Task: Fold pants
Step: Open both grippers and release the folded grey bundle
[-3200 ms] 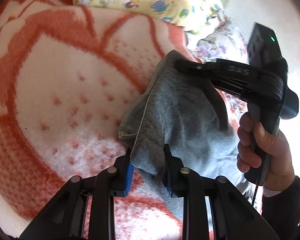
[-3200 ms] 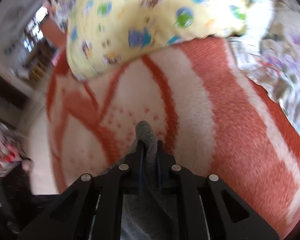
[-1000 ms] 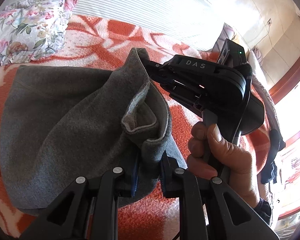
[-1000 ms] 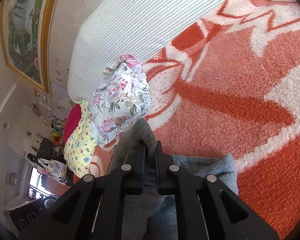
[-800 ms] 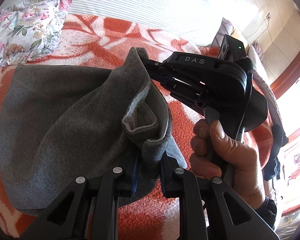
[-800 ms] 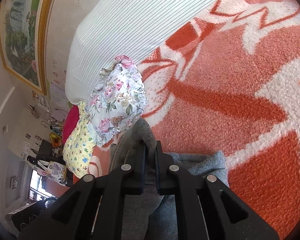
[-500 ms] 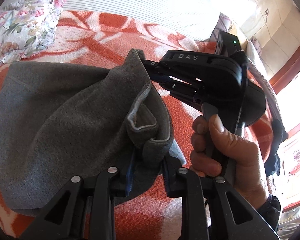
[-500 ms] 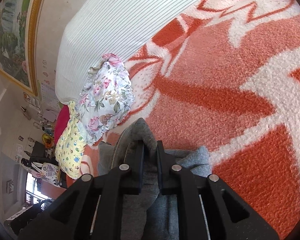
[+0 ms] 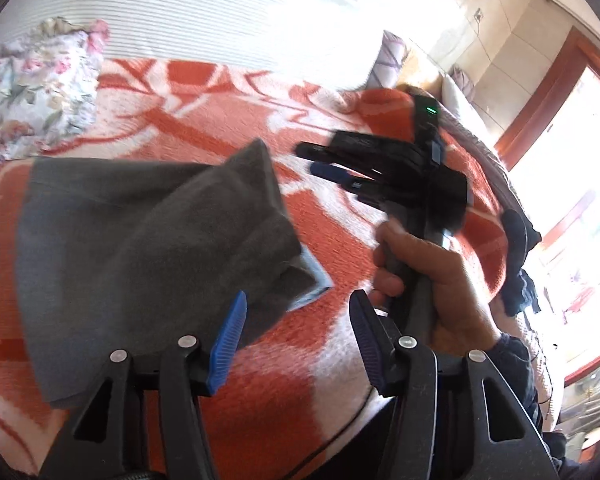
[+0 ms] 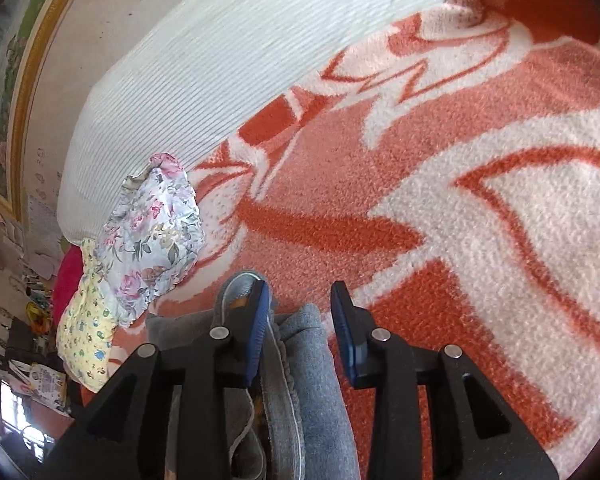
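The grey pants [image 9: 140, 240] are seen lying folded on the orange and white blanket [image 9: 340, 360], ahead and to the left of the fingers of the left gripper [image 9: 296, 336]. Those fingers are spread wide, with their blue pads [image 9: 226, 344] held apart and nothing between them; the near edge of the pants lies just beside the left finger, and whether they touch cannot be told. A peaked corner of the cloth is raised at the far end of the fold, and a lighter inner edge is shown at the near right corner.

Beyond the right finger of the left gripper, the right gripper [image 9: 320, 160] is seen held in the person's right hand [image 9: 428, 276], with its fingers parted and clear of the peaked corner. In the right wrist view, the fingers of that gripper are likewise seen spread, and a bunched part of the pants, with a pale stitched hem [image 10: 284, 380], is seen in the gap between them, close against the left pad [image 10: 258, 332] and apart from the right one. No pinch is made on the cloth.

A floral pillow [image 10: 152, 240] is seen ahead and to the left of the fingers, with a yellow printed cloth [image 10: 84, 336] just beside it, and a white striped sheet [image 10: 220, 60] is spread beyond the blanket.
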Available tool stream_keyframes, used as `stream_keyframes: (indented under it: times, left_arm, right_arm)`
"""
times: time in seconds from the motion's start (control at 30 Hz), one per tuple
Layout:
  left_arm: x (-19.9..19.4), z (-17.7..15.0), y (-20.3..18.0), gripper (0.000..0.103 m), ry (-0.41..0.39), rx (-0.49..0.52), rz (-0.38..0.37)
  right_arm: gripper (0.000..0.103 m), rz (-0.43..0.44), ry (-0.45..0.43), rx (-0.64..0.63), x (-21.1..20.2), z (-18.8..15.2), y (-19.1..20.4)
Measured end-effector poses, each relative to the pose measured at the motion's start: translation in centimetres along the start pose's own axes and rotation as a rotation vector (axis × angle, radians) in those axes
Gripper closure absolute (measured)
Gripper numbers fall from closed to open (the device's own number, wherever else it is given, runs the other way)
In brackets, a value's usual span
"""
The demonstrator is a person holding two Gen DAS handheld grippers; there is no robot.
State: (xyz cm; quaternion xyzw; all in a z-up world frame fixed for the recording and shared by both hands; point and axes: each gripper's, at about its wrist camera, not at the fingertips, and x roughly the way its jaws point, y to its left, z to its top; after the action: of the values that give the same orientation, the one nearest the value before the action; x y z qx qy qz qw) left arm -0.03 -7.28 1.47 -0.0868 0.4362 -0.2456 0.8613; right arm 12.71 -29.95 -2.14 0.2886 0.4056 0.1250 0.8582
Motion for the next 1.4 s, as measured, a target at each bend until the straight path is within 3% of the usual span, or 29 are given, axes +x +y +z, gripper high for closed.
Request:
stream_keyframes:
  times: [0.07, 0.2, 0.23, 0.33, 0.43, 0.53, 0.6, 0.7, 0.8, 0.97, 1.03, 1.07, 1.1, 1.13, 1.2, 1.4]
  left_arm:
    - [-1.4, 0.4, 1.9, 0.048, -0.026, -0.024, 0.038]
    - [-3.0, 1.9, 6.6, 0.047, -0.061, -0.061, 0.155]
    - [-3.1, 2.3, 7.8, 0.047, -0.058, -0.073, 0.179]
    - [-2.9, 3.3, 10.3, 0.047, -0.049, -0.091, 0.226]
    - [-1.6, 4.2, 11.8, 0.047, -0.017, -0.078, 0.251]
    - [0.2, 5.0, 12.5, 0.047, 0.004, -0.048, 0.285]
    - [1.7, 5.5, 13.1, 0.047, 0.029, -0.041, 0.302]
    - [4.2, 6.2, 14.0, 0.047, 0.081, -0.030, 0.305]
    - [7.2, 6.9, 15.1, 0.047, 0.152, -0.029, 0.313]
    - [9.7, 8.9, 17.2, 0.048, 0.182, -0.042, 0.346]
    - [10.2, 9.1, 17.2, 0.048, 0.192, -0.037, 0.348]
    - [10.1, 9.1, 16.9, 0.048, 0.193, -0.029, 0.355]
    - [9.4, 8.8, 16.3, 0.048, 0.181, -0.015, 0.348]
    - [8.7, 8.6, 15.9, 0.048, 0.170, -0.009, 0.336]
    - [6.4, 7.7, 15.2, 0.047, 0.131, -0.006, 0.308]
    - [1.2, 4.2, 16.5, 0.043, 0.074, -0.086, 0.281]
  right_arm:
    - [0.068, 0.029, -0.036, -0.048, -1.5, -0.7, 1.4]
    - [0.068, 0.180, -0.031, -0.161, -3.0, -3.6, 5.3]
    - [0.067, 0.169, -0.017, -0.195, -3.0, -4.6, 6.4]
    - [0.056, -0.014, 0.017, -0.288, -2.6, -7.6, 8.0]
    - [0.056, -0.129, 0.071, -0.318, -1.7, -9.2, 7.7]
    - [0.056, -0.158, 0.072, -0.318, -1.6, -9.3, 7.2]
    - [0.056, -0.122, 0.093, -0.301, -1.3, -9.2, 6.9]
    - [0.056, -0.187, 0.131, -0.307, -0.1, -9.5, 6.6]
    - [0.074, -0.111, 0.190, -0.297, 0.9, -9.8, 6.6]
    - [0.077, -0.184, 0.127, -0.391, -2.5, -8.7, 7.2]
    - [0.076, -0.215, 0.196, -0.375, -2.3, -8.8, 5.7]
    - [0.075, -0.240, 0.266, -0.371, -1.5, -9.2, 4.9]
    - [0.065, -0.289, 0.316, -0.382, -0.8, -9.7, 4.4]
    - [0.048, -0.333, 0.336, -0.386, -0.5, -9.8, 4.2]
    - [0.029, -0.362, 0.288, -0.374, -1.5, -9.5, 4.2]
    - [0.025, -0.245, 0.138, -0.277, -3.2, -7.2, 5.0]
